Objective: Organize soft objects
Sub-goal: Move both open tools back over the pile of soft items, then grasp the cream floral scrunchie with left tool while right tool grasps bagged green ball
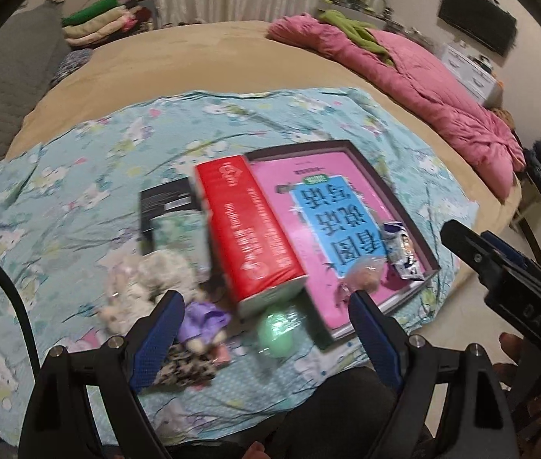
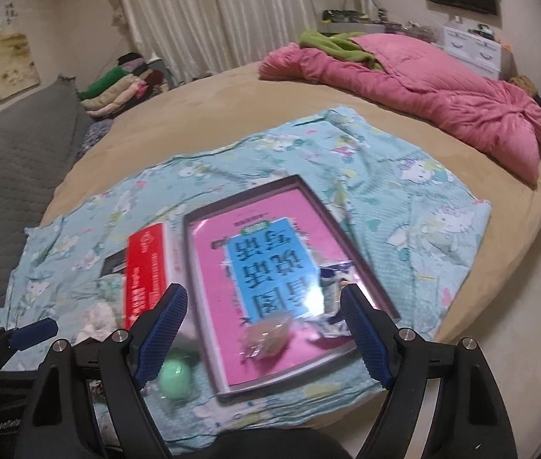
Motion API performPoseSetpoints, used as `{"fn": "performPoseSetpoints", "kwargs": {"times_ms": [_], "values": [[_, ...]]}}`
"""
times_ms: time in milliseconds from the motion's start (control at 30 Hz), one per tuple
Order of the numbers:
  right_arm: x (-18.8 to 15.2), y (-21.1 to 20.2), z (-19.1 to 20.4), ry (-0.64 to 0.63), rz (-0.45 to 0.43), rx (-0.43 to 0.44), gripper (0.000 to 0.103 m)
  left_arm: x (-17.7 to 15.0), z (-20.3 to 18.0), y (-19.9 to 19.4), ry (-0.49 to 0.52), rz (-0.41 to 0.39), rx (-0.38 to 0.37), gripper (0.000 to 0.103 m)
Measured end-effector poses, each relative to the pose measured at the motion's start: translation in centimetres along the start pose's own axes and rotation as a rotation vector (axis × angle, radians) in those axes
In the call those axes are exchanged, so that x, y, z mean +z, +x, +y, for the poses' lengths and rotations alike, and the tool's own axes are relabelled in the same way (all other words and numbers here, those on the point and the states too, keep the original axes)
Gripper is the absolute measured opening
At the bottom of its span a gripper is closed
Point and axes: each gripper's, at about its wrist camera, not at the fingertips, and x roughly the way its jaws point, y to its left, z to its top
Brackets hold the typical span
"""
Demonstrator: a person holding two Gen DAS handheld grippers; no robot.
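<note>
From the left wrist, the left gripper (image 1: 266,306) hangs with fingers apart over a turquoise printed sheet (image 1: 60,191) on a tan bed (image 1: 201,53); plush toys (image 1: 144,279) lie near left, beside a red box (image 1: 247,229). A pink quilt (image 1: 423,88) lies far right.

From the right wrist, the right gripper (image 2: 262,302) is spread wide above the pink tray (image 2: 270,279); white curtains (image 2: 213,11) hang behind.

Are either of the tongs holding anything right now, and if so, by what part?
Nothing is held. The left tongs and the right tongs are both open and empty above the toys on the blue sheet.
</note>
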Motion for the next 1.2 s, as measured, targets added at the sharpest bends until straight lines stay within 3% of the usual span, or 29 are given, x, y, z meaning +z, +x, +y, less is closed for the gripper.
{"fn": "performPoseSetpoints", "kwargs": {"times_ms": [533, 967, 1200], "values": [[-3.4, 0.4, 8.6, -0.181, 0.057, 0.094, 0.083, -3.5, 7.9, -2.7, -0.136, -0.022, 0.061, 0.087], [-6.5, 3.1, 10.2, -0.265, 0.158, 0.093, 0.083, -6.2, 16.4, -1.9, -0.306, 0.011, 0.097, 0.087], [-8.2, 4.8, 11.2, -0.307, 0.219, 0.102, 0.083, -8.0, 18.9, -0.1, -0.356, 0.056, 0.09, 0.087]]}}
